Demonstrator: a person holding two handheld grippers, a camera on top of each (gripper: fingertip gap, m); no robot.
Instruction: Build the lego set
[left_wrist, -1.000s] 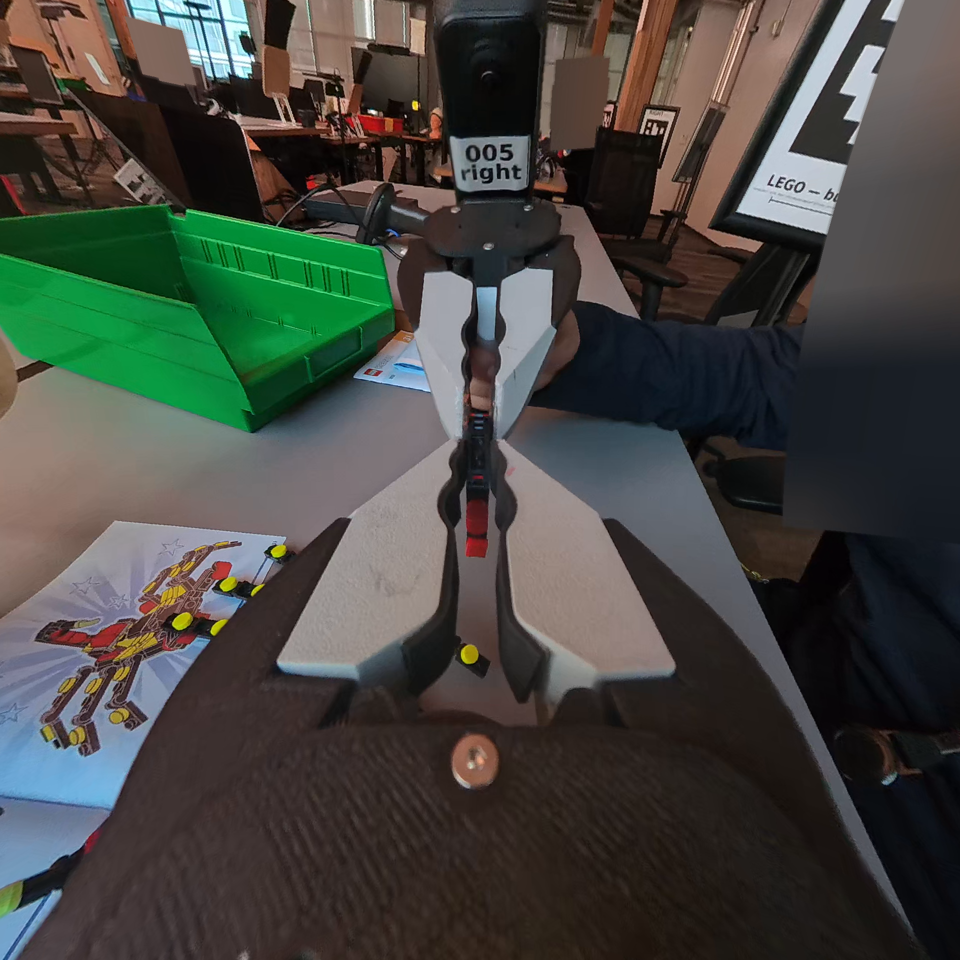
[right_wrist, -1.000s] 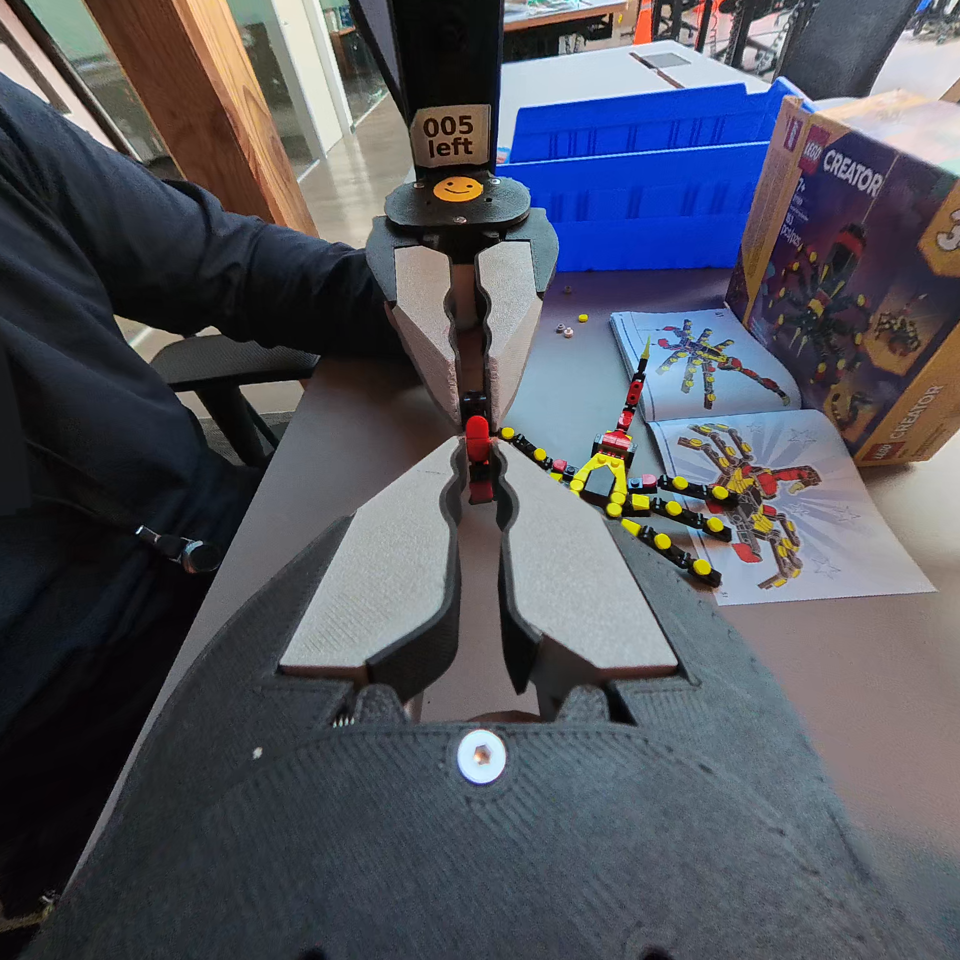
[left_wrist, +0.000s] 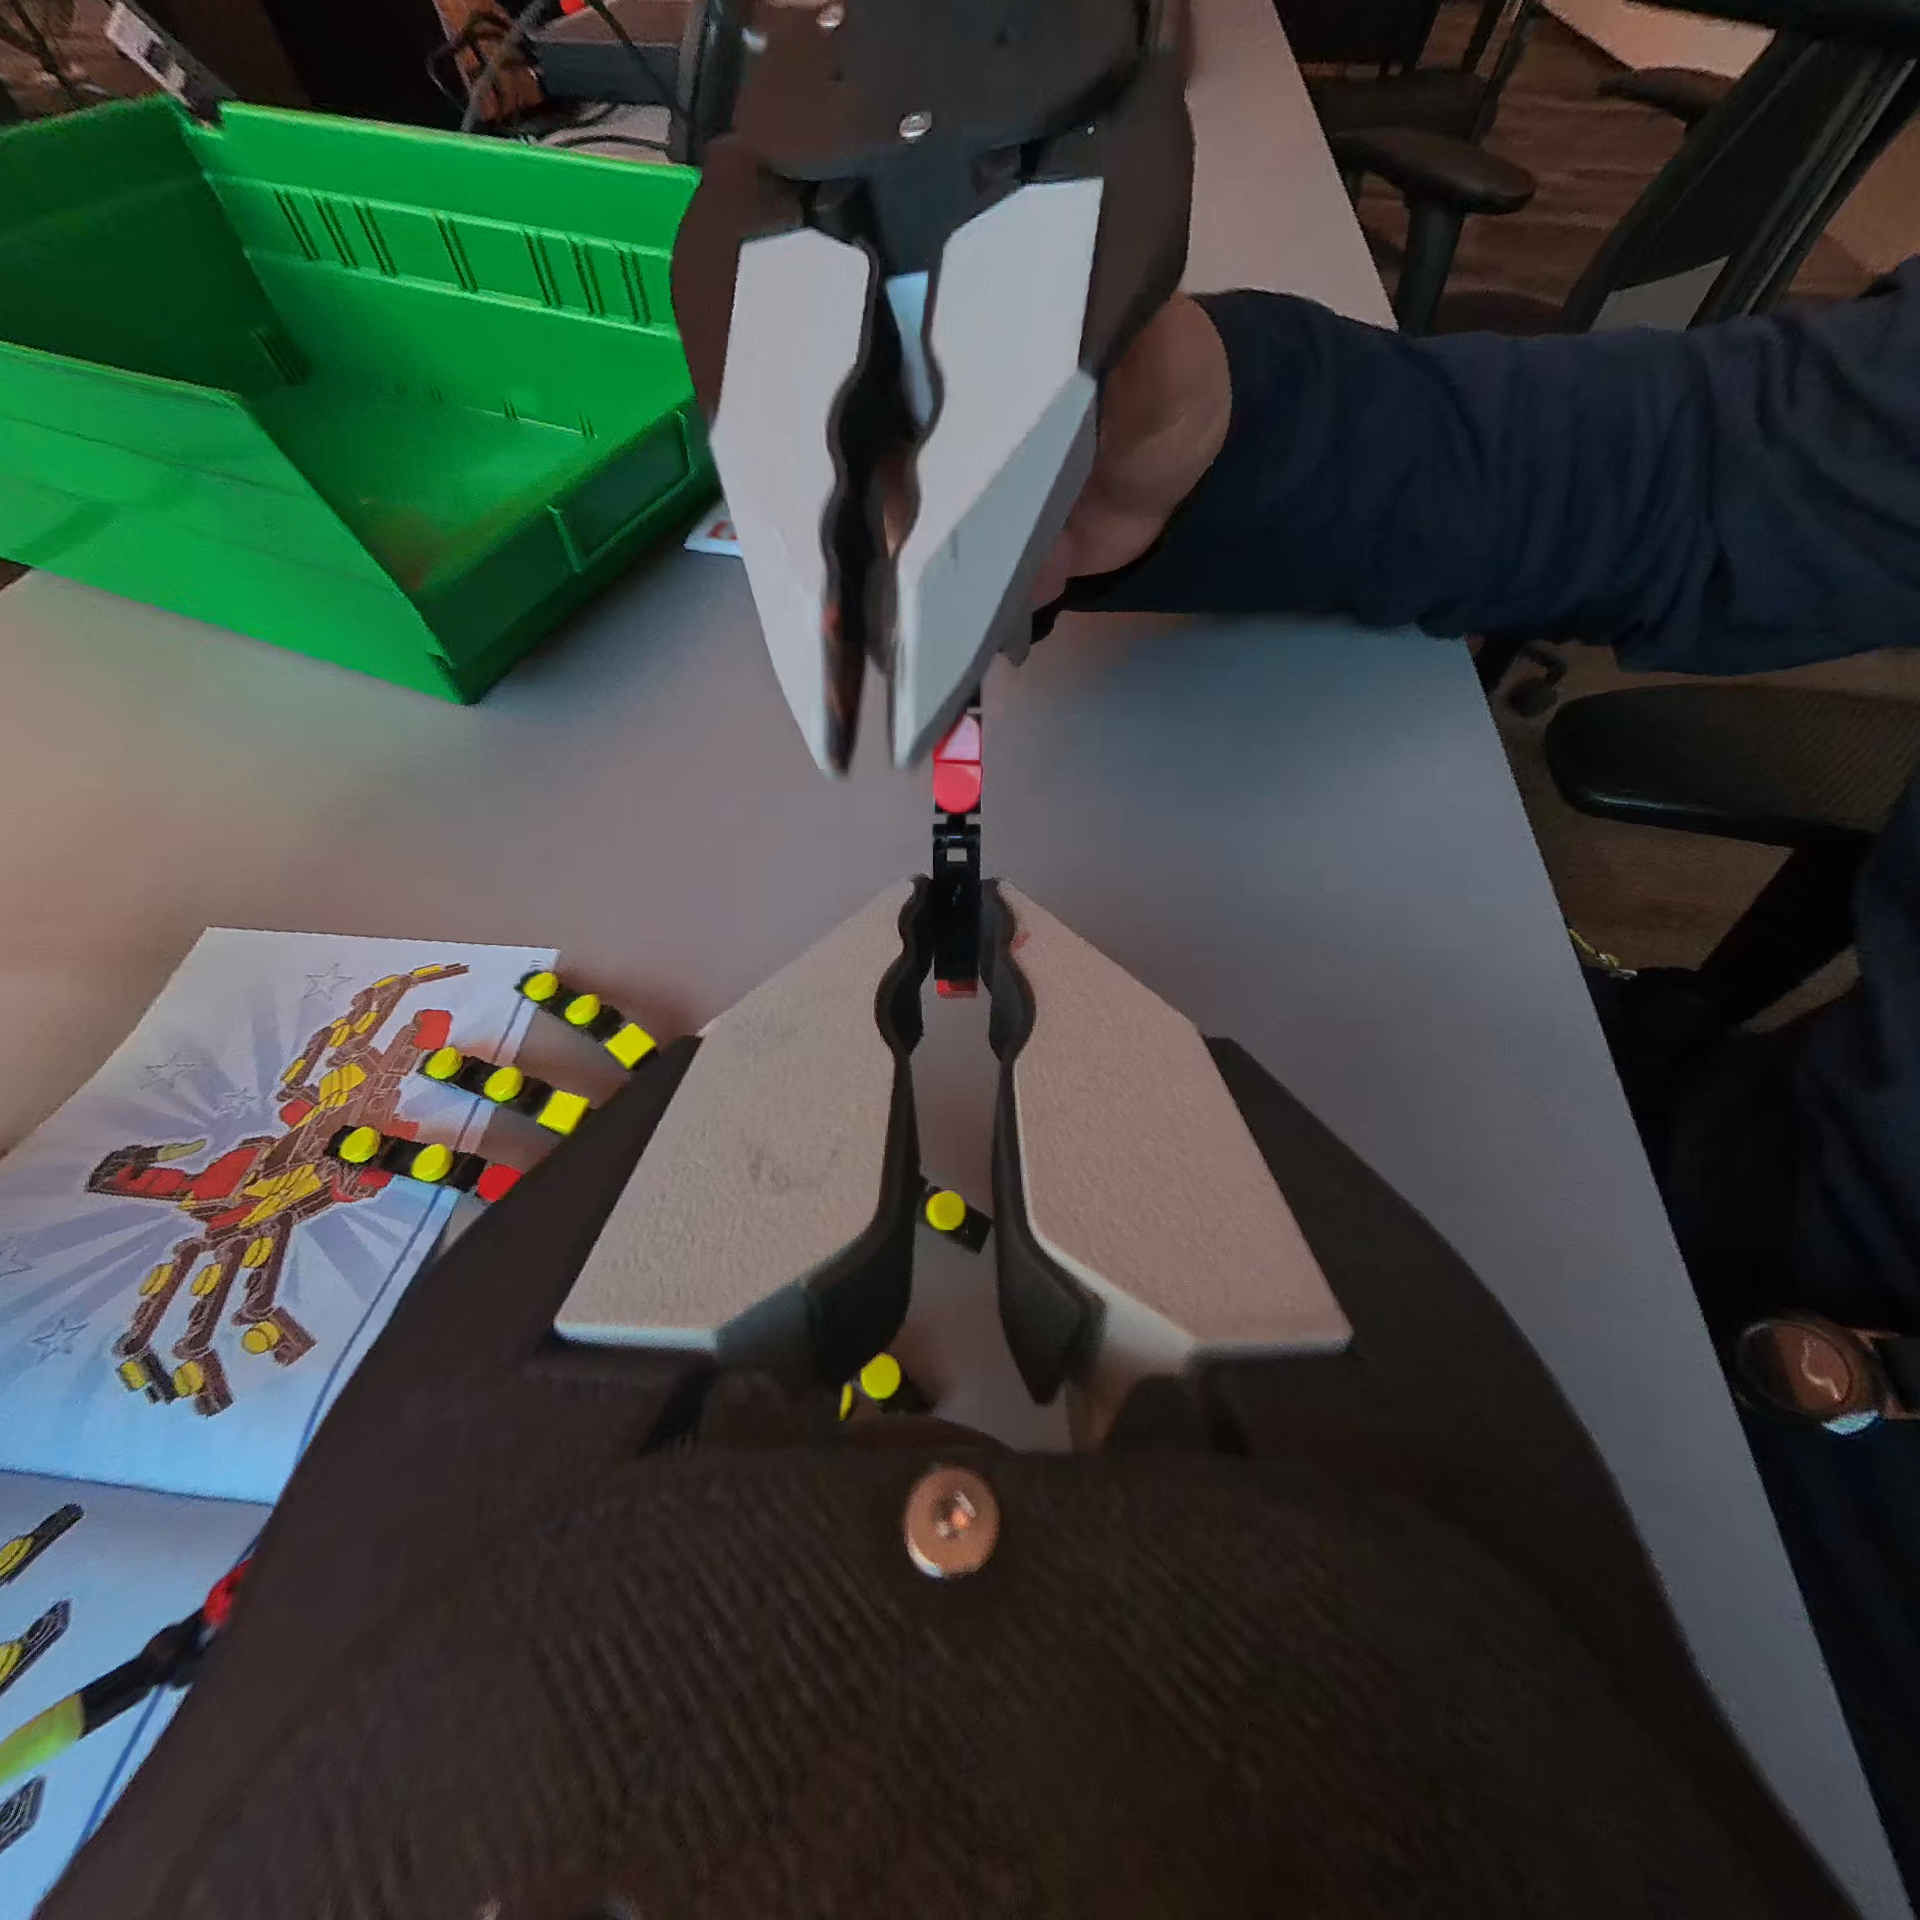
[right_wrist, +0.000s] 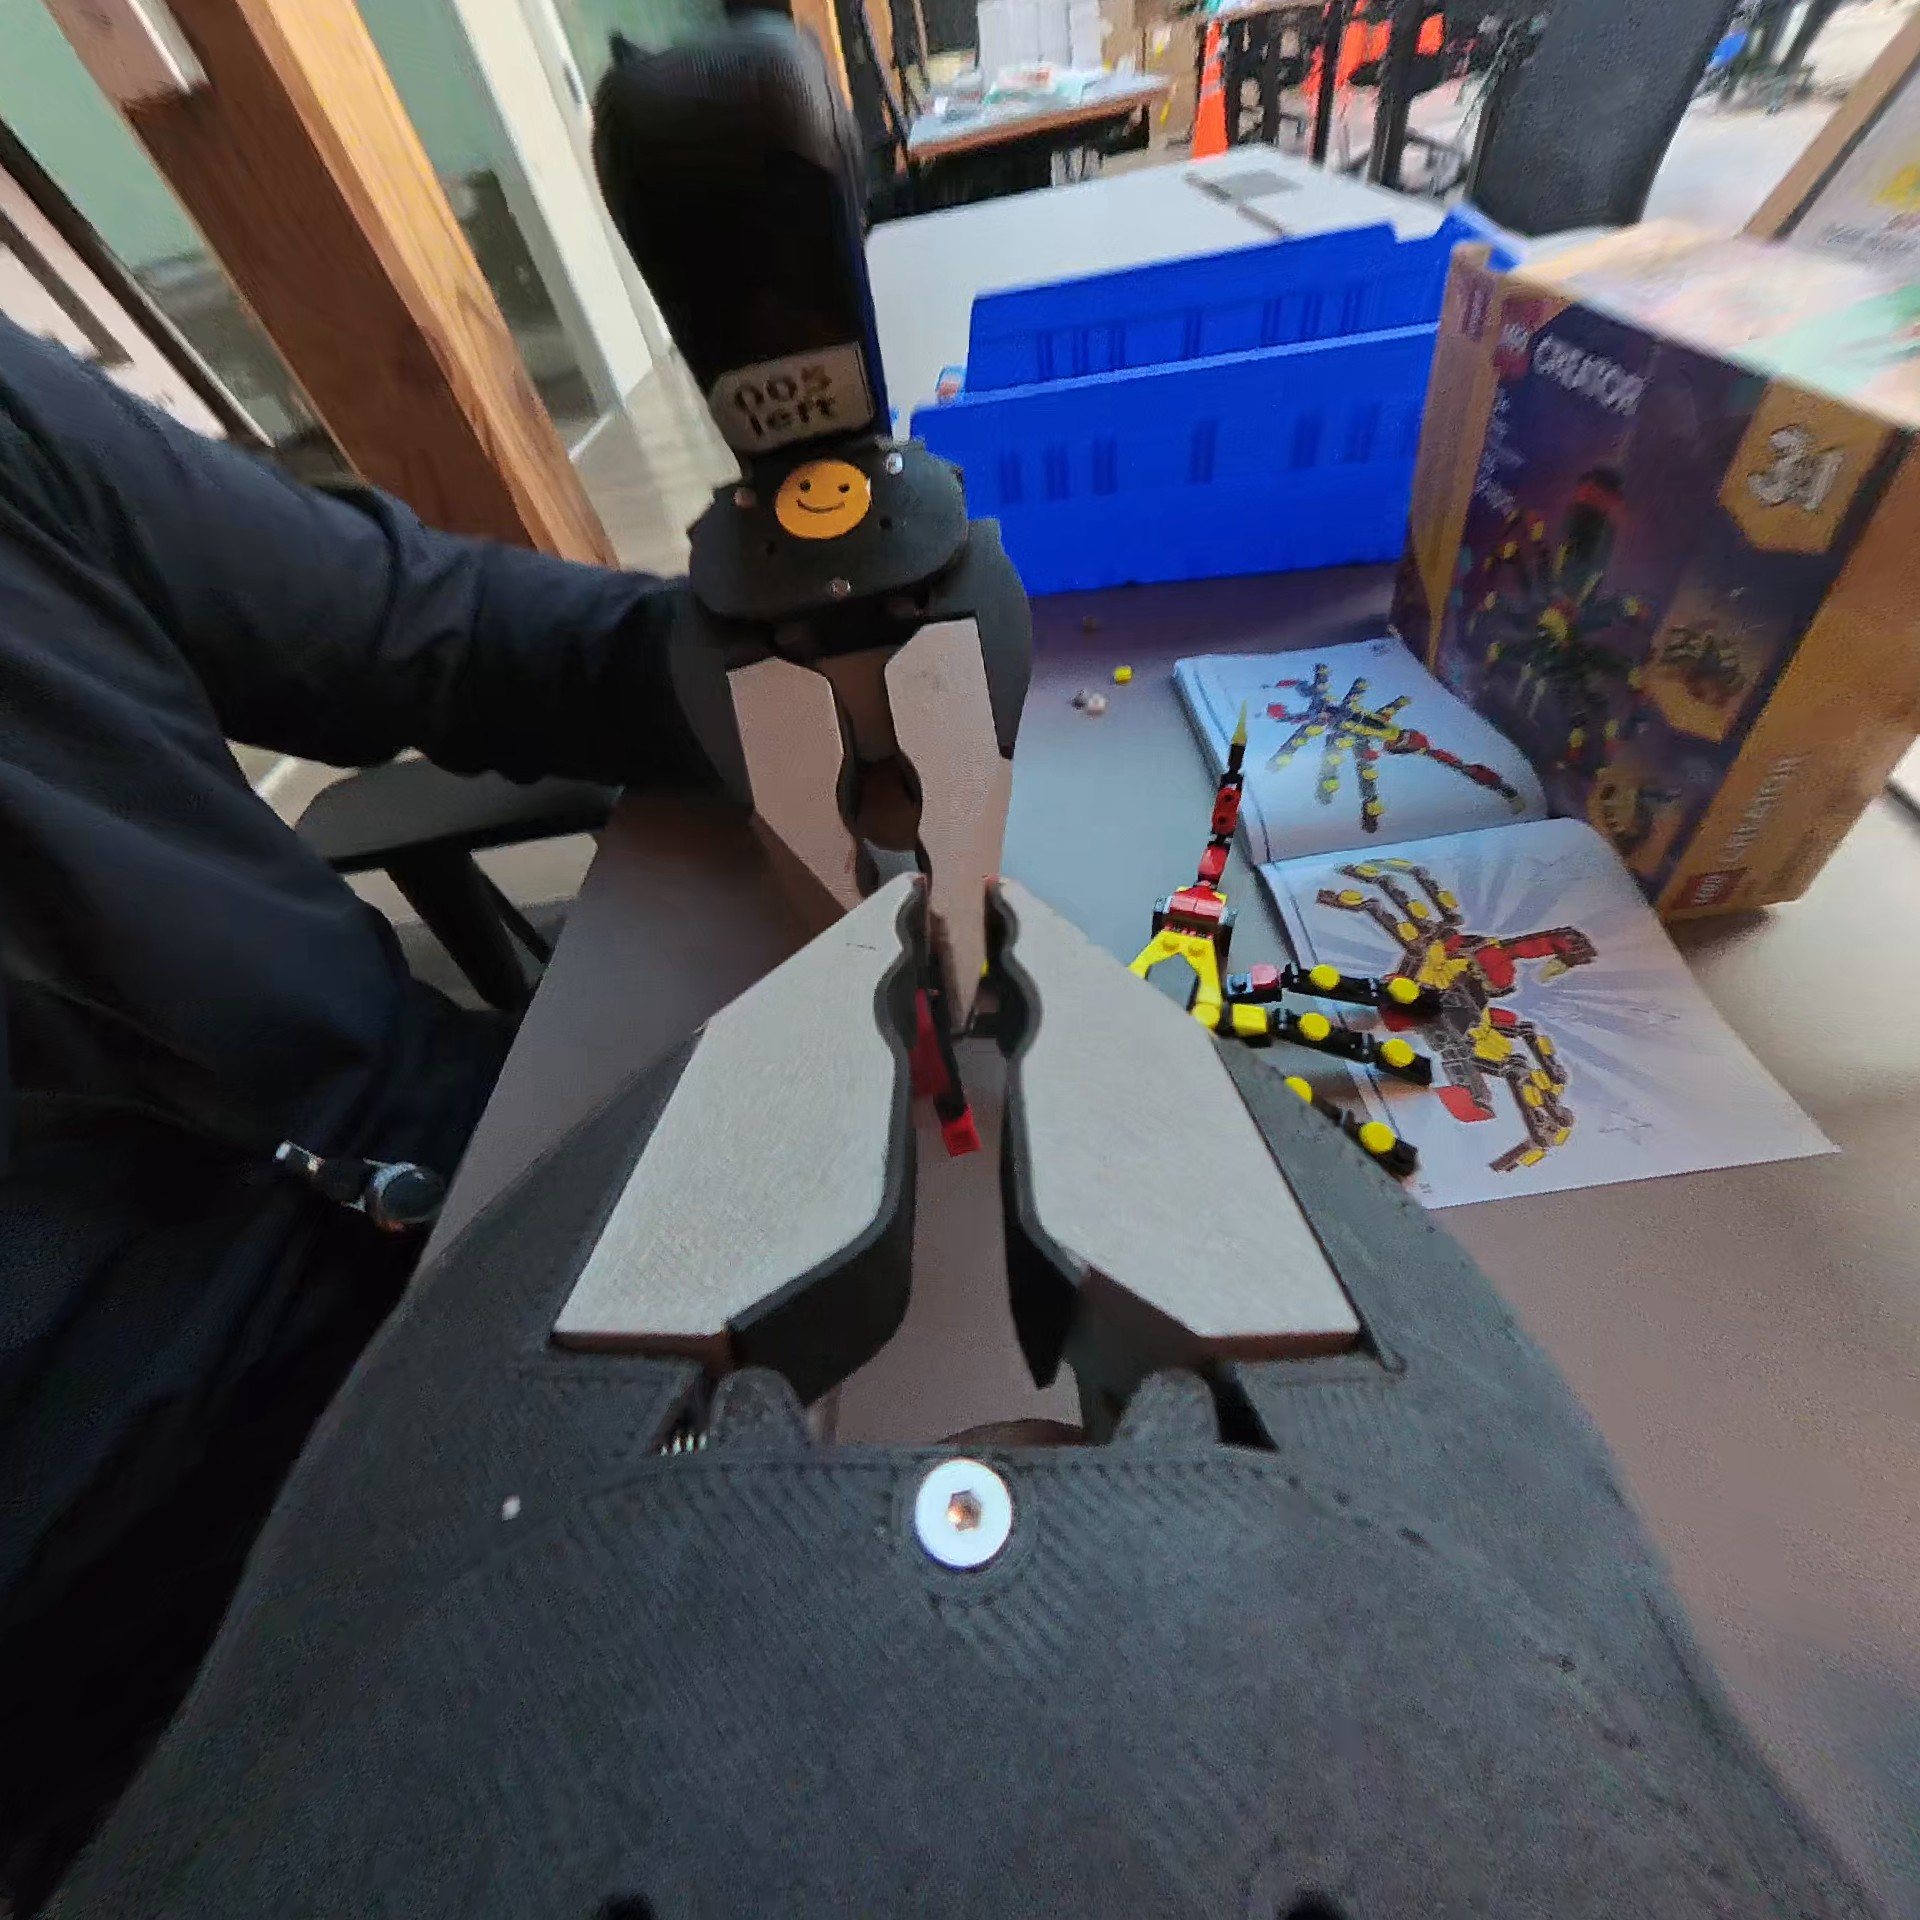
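Just a slim red-and-black lego leg (left_wrist: 956, 831), tongs-pinched.

Your right gripper (left_wrist: 868, 753) shows motion-blurred; its fingers hide the far end of the red-and-black leg piece (left_wrist: 956, 831).

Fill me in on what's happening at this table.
A person is building a lego set with a handheld gripper in each hand. The left gripper is shut on a small black-and-red lego piece, held up over the grey table. The right gripper hovers at the piece's red end, jaws slightly apart, not gripping it. The partly built spider lies across the open booklet, with the set's box behind. A green bin and a blue bin stand at the table's ends.
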